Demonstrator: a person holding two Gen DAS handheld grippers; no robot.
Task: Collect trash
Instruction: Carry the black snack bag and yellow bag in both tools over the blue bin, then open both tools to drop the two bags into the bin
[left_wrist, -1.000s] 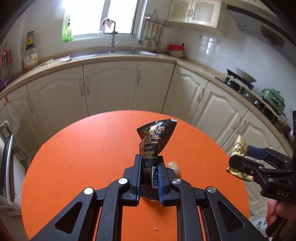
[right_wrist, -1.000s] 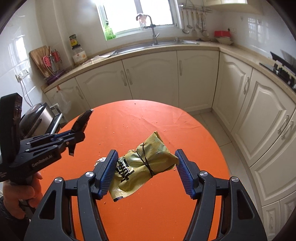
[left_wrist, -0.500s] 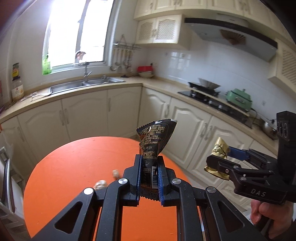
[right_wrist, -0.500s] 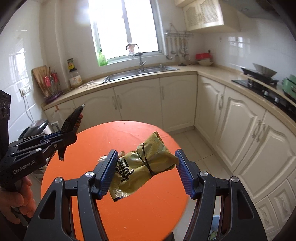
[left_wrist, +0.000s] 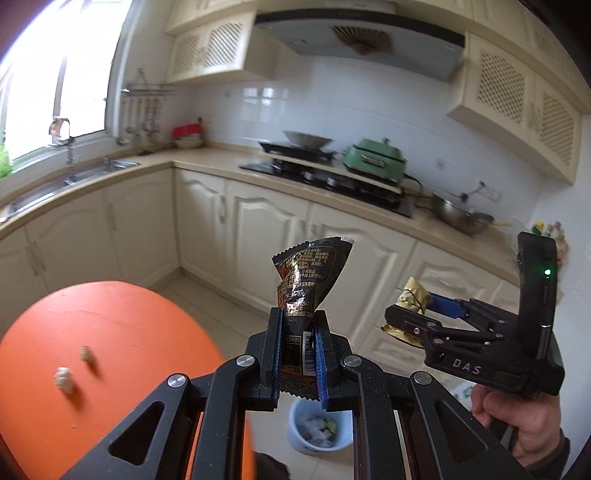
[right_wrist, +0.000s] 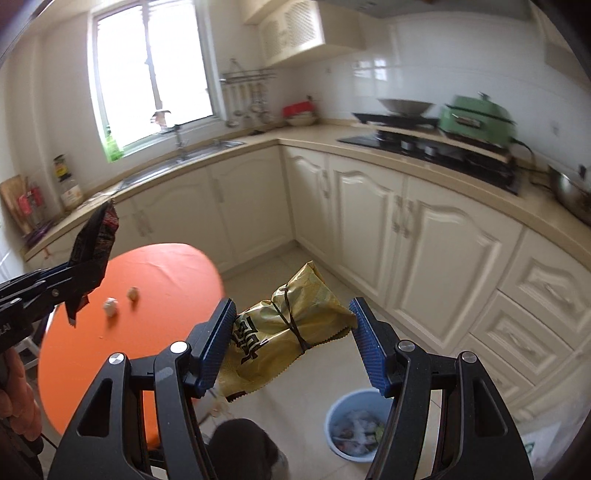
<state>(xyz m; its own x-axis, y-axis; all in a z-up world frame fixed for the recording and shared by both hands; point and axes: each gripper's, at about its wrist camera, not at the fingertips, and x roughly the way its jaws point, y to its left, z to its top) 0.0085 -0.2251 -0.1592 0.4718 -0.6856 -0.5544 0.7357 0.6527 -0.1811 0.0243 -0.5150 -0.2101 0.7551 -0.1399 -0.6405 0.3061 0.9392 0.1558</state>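
Note:
My left gripper is shut on a black snack wrapper that stands upright between its pads; it also shows in the right wrist view. My right gripper holds a crumpled yellow wrapper tied with a black band, pinched across its length between wide-set jaws; it also shows in the left wrist view. Both are held in the air beside the orange round table. A light blue trash bin with scraps inside stands on the floor below; it also shows in the left wrist view.
Two small crumpled scraps lie on the orange table. Cream kitchen cabinets and a counter with a stove and a green pot curve around behind. Tiled floor lies between table and cabinets.
Both grippers have swung right, away from over the table toward the floor by the cabinets, each keeping its wrapper. The trash bin has come into view below them.

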